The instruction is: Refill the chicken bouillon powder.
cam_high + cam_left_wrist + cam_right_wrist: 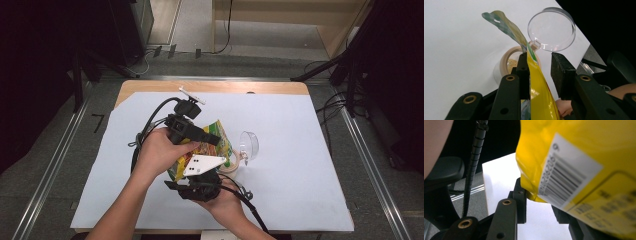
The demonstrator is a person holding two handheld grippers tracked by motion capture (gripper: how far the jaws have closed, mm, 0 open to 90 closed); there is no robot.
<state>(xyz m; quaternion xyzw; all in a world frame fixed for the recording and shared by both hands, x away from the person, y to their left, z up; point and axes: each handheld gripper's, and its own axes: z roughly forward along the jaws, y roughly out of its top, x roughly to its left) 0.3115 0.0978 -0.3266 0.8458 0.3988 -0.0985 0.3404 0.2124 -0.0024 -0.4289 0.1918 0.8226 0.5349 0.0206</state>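
1. High view: both hands meet above the middle of the pale blue table sheet [300, 150]. The left gripper [212, 139] and the right gripper [200, 175] hold a yellow and green crinkled plastic pouch [216, 136] between them. Just beside it stands a small beige-rimmed jar [231, 167] with its clear round hinged lid [248, 145] flipped up.
2. Left gripper view: the pouch's [537, 85] thin edge runs up between the jaws, lying against the left pad; the right pad stands apart from it, so the jaws are spread. The pouch's top hangs over the jar [510, 61], which holds pale grains; the lid [551, 28] stands just behind.
3. Right gripper view: the pouch's [579, 145] lower corner, bearing a white barcode label [566, 180], sits between the jaws, touching the left pad; whether they pinch it I cannot tell.
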